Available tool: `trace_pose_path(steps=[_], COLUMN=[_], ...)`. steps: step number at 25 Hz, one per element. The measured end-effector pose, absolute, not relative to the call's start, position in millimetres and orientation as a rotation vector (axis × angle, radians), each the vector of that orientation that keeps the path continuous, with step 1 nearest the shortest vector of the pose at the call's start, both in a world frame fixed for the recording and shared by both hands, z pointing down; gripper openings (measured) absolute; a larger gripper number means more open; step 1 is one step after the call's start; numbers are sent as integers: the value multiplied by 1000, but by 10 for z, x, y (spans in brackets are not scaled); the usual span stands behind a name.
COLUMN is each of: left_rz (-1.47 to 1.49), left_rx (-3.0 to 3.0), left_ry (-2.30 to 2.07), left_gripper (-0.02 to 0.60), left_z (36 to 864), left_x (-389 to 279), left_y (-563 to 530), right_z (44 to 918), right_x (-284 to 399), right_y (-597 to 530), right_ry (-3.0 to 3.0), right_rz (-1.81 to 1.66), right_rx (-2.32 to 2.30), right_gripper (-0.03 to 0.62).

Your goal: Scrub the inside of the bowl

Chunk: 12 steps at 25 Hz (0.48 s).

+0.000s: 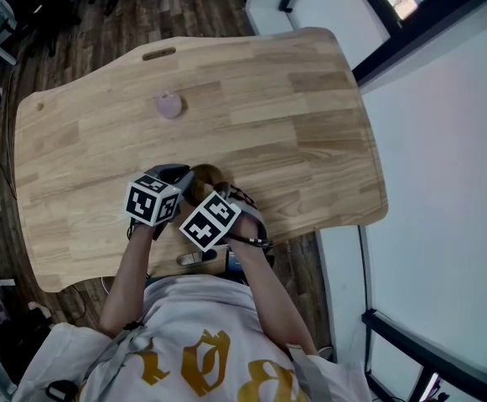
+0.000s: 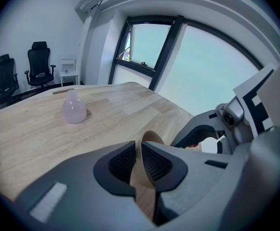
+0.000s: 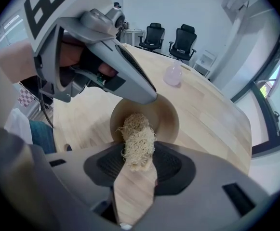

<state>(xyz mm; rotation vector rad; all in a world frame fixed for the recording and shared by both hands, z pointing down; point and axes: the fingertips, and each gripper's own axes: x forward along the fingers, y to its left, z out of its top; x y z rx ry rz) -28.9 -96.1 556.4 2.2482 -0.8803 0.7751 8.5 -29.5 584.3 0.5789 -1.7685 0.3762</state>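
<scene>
We look down on a pale wooden desk with rounded corners and a slot cut near its far edge, standing on a dark plank floor; two black office chairs stand beyond it under tall slanted windows. At the near edge a person's shirt carries large gold lettering that we cannot read from above. Both forearms reach forward side by side, close together, over the desk's near edge. Each tool bears a cube of black-and-white square markers, the only other print we see. The left tool slopes down toward the desk, and its jaws are nearly together, pinching the thin wall of the bowl at its rim. The right tool points steeply down from just beside it, jaws pressed onto a pale fibrous scrubber whose free end hangs inside the bowl. The tan bowl stands upright on the desk near the person's edge, under both tools. A small pink vase stands well apart, toward the far side.
</scene>
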Motion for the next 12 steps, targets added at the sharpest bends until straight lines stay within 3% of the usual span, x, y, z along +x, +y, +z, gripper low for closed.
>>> trace_pose_path(steps=[12], left_rz=[765], left_rx=[2235], left_ry=[-868], left_gripper=[35], left_z=[5558], left_x=[-276], left_y=[-949], right_z=[5820], right_x=[188], right_y=[-446], right_ry=[-1743], right_rz=[354], right_rx=[675], right_gripper=[172])
